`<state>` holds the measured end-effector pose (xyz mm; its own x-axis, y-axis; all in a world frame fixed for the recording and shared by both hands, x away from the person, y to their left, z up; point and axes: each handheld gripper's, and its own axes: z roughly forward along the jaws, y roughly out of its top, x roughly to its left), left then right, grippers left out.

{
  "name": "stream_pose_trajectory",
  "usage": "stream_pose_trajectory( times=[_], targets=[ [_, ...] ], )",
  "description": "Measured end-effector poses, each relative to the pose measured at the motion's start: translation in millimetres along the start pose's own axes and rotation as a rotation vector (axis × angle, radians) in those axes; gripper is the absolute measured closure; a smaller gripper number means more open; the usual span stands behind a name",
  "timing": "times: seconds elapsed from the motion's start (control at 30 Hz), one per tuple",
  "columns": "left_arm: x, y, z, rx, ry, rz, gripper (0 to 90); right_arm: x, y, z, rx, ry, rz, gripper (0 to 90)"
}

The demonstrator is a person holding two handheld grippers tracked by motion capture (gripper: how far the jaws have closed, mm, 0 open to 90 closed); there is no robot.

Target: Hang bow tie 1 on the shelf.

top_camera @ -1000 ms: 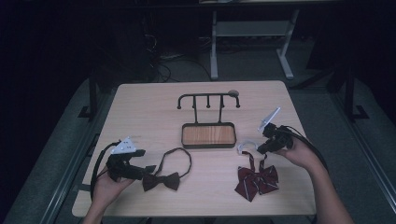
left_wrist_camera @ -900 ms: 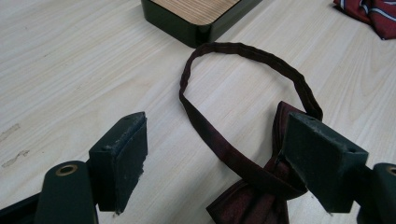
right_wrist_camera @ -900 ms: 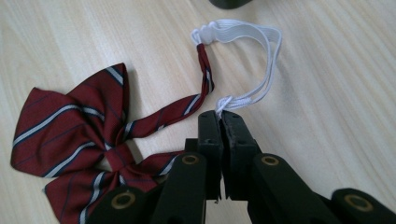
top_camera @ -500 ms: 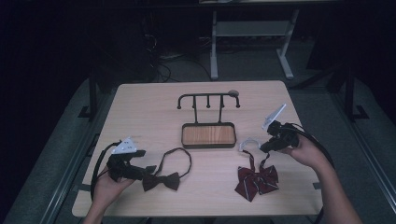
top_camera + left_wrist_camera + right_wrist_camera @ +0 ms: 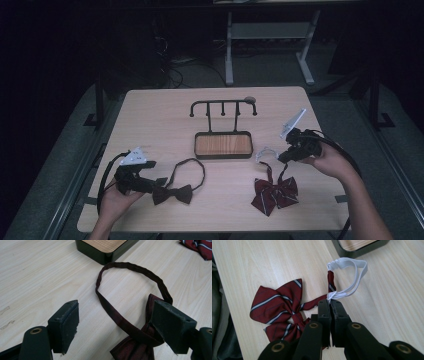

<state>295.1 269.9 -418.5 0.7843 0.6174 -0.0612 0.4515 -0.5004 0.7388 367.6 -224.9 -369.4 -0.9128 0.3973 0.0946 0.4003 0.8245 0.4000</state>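
We clamp right gripper (image 5: pixel 330 305) on striped bow tie (image 5: pixel 277 307) strap; left gripper (image 5: pixel 117 322) gapes over dark bow tie (image 5: pixel 135 340); stand (image 5: pixel 222 107) hooks bare, both ties unhung.

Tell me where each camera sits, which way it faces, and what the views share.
High view: above the person's side, looking forward and down on the table; both forearms enter from below.
Left gripper view: on the left tongs, looking along open jaws at the dark bow tie and its loop.
Right gripper view: on the right tongs, jaws shut on the striped bow tie strap by its white elastic.
Shared: the wooden stand base appears in all three views.
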Motion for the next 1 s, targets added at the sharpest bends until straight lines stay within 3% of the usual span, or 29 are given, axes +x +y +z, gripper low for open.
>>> stream_pose_trajectory(
  times=[0.4, 1.0],
  targets=[
    [0.0, -0.1, -1.2, 0.001, 0.006, 0.001, 22.7, 8.2, 5.7, -17.6, -0.025, 0.007, -0.047, 86.9],
    [0.3, 0.2, -2.0, -0.001, 0.008, 0.01, 22.7, 19.2, 20.6, -45.6, -0.038, -0.023, -0.107, 86.9]
  ],
)
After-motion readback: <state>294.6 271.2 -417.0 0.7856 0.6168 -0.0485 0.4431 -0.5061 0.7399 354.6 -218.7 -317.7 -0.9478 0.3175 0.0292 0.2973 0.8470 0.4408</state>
